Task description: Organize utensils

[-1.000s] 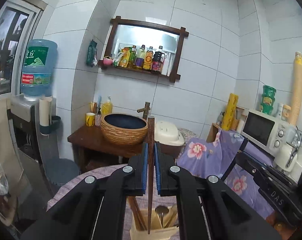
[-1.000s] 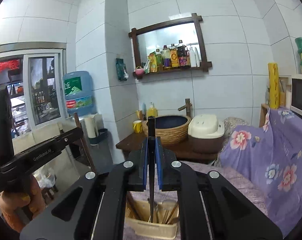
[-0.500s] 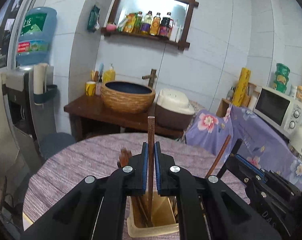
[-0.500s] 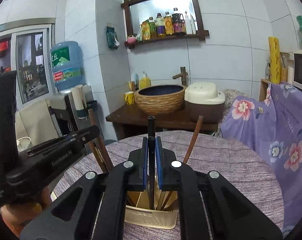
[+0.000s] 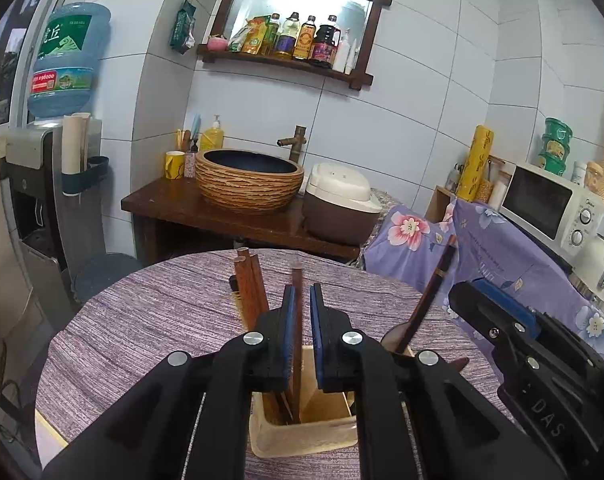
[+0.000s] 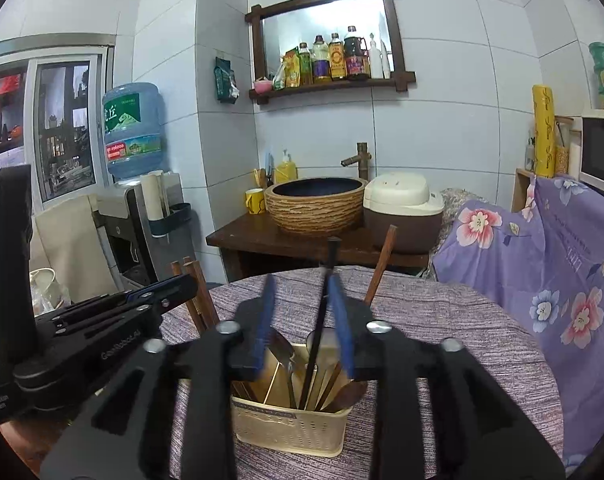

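A cream utensil holder [image 5: 302, 436] [image 6: 294, 428] stands on the round purple table [image 5: 150, 320]. My left gripper [image 5: 301, 292] hangs just above it, jaws slightly parted around a brown chopstick [image 5: 297, 320] standing in the holder. Two more brown chopsticks [image 5: 248, 284] lean beside it. My right gripper [image 6: 300, 292] is open over the holder; a black chopstick [image 6: 322, 312] leans free against its right pad, its tip down in the holder among a wooden spoon [image 6: 376, 272] and other utensils.
Behind the table a dark wooden stand carries a woven basin [image 5: 249, 180] and a rice cooker [image 5: 340, 208]. A water dispenser [image 5: 58, 120] stands on the left. A floral purple cloth [image 6: 542, 264] and a microwave [image 5: 550, 208] are on the right.
Both grippers came down closer to the holder. The right jaws opened wide and let go of the black chopstick. The left jaws parted slightly around the brown chopstick, now standing in the holder.
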The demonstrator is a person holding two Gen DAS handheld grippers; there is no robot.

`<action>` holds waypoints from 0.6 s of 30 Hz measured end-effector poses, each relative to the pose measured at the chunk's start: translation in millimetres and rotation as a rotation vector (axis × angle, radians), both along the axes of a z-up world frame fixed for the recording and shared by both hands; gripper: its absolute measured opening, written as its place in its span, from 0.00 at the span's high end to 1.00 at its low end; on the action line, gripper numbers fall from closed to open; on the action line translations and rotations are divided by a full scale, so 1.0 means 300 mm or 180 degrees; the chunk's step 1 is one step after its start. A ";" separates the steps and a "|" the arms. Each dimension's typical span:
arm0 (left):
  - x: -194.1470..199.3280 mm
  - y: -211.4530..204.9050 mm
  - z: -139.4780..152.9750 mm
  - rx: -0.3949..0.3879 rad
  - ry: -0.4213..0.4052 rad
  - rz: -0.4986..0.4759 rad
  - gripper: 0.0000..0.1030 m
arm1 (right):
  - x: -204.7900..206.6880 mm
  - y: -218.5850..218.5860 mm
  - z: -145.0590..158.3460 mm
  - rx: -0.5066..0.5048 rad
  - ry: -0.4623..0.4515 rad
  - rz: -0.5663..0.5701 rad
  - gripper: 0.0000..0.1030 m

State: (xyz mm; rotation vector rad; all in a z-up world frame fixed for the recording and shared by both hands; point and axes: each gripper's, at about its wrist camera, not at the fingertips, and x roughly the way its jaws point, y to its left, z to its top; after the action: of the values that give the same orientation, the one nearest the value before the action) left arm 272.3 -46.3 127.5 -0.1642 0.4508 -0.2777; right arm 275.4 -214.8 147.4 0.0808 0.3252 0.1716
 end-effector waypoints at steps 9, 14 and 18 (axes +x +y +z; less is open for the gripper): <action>-0.256 0.104 -0.018 0.0233 -0.0481 0.0150 0.18 | -0.264 -0.036 -0.031 -0.0151 -0.0265 -0.0158 0.14; -0.458 0.167 -0.126 0.0243 -0.0641 0.0253 0.05 | -0.493 -0.043 -0.190 -0.0197 -0.0157 -0.0104 0.06; -0.602 0.197 -0.226 0.0109 -0.0618 0.0279 0.05 | -0.658 -0.054 -0.324 -0.0019 -0.0029 -0.0160 0.06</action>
State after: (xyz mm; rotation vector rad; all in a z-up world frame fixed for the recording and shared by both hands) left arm 91.7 12.9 59.7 -0.1217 0.2551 -0.1976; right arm 78.1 -231.0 50.2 0.0823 0.3143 0.1212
